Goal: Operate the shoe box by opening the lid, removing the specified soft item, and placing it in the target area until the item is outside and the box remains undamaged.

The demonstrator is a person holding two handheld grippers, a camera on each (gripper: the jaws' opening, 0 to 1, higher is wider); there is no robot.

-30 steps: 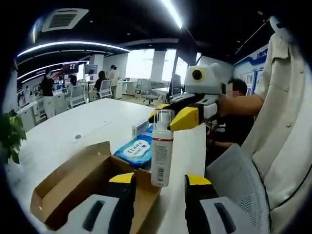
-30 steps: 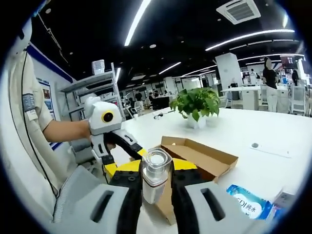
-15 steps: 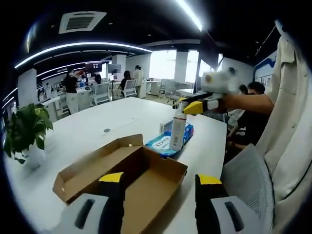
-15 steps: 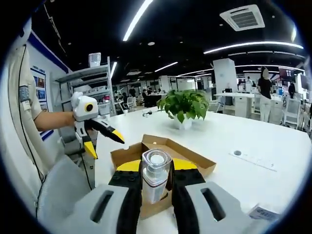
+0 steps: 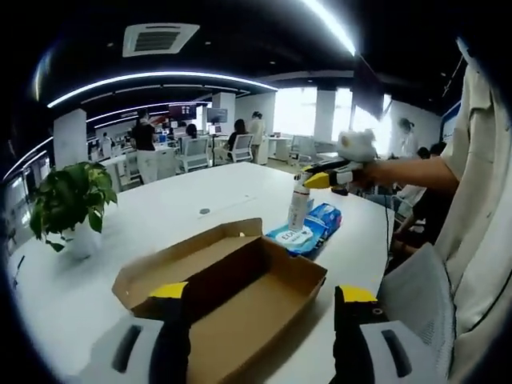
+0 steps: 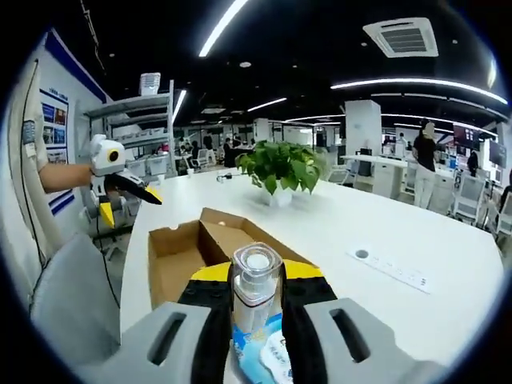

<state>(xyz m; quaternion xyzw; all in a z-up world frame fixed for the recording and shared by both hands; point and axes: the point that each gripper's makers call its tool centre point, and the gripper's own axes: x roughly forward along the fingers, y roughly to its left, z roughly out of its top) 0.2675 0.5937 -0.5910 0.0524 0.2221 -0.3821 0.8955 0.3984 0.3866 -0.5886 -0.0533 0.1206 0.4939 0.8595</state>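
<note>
In the left gripper view, the left gripper (image 5: 260, 300) is hovering, jaws apart, over the open, empty box (image 5: 232, 280) on the table (image 5: 160, 216). In the right gripper view, the right gripper (image 6: 256, 284) is clamping a bottle (image 6: 254, 300) above a wipes pack (image 6: 268, 360), beside the box (image 6: 192, 252).

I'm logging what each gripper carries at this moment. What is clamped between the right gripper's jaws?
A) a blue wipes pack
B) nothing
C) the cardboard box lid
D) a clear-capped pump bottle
D: in the right gripper view the right gripper has its jaws closed on the pump bottle, above the blue wipes pack, with the open cardboard box behind.
</note>
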